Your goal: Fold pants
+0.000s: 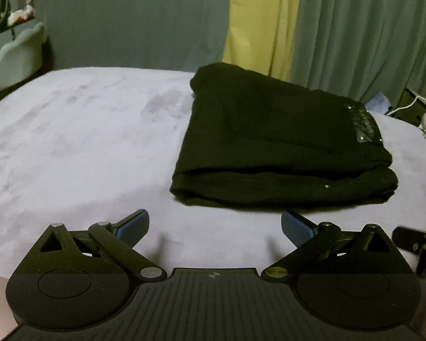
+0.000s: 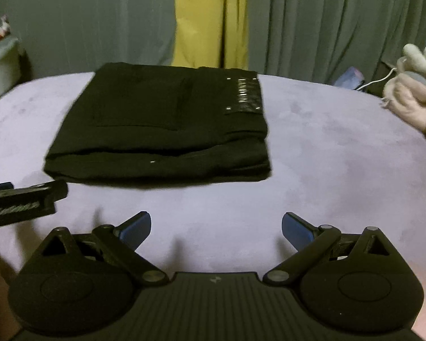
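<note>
The left gripper (image 1: 215, 227) has its blue-padded fingers (image 1: 135, 227) spread wide and holding nothing, and the right gripper (image 2: 216, 228) shows the same wide gap between its blue pads (image 2: 296, 231). Both hover above the pale lilac velvety bedspread (image 1: 85, 142). Ahead of the fingertips, not touching them, the black pants (image 2: 162, 125) lie folded into a compact rectangle, a studded patch (image 2: 248, 96) on top; beyond hang grey-green curtains (image 2: 326, 22).
</note>
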A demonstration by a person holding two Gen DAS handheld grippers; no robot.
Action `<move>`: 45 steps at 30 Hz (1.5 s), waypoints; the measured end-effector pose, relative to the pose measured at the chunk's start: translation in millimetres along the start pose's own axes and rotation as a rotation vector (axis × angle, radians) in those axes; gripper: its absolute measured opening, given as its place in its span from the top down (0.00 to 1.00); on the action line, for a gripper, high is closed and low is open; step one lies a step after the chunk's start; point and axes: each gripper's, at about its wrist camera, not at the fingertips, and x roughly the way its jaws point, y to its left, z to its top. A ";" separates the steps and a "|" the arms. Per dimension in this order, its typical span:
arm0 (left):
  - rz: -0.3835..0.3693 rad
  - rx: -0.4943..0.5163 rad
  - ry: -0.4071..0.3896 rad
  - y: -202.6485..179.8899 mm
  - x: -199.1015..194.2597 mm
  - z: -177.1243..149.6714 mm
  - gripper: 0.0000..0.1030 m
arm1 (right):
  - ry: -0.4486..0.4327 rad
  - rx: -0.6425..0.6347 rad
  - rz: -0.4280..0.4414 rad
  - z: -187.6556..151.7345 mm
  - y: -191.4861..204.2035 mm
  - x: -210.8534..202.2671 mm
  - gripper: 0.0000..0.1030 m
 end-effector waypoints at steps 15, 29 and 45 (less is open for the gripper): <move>0.014 0.086 0.124 -20.8 51.2 7.8 0.00 | -0.019 -0.081 0.033 6.8 6.3 56.9 0.04; 0.049 0.130 0.139 -30.0 53.3 5.5 0.00 | -0.023 -0.050 0.015 3.5 4.0 55.4 0.04; 0.045 0.065 0.148 -20.1 52.8 8.8 0.00 | -0.029 -0.059 0.011 2.4 5.0 52.7 0.04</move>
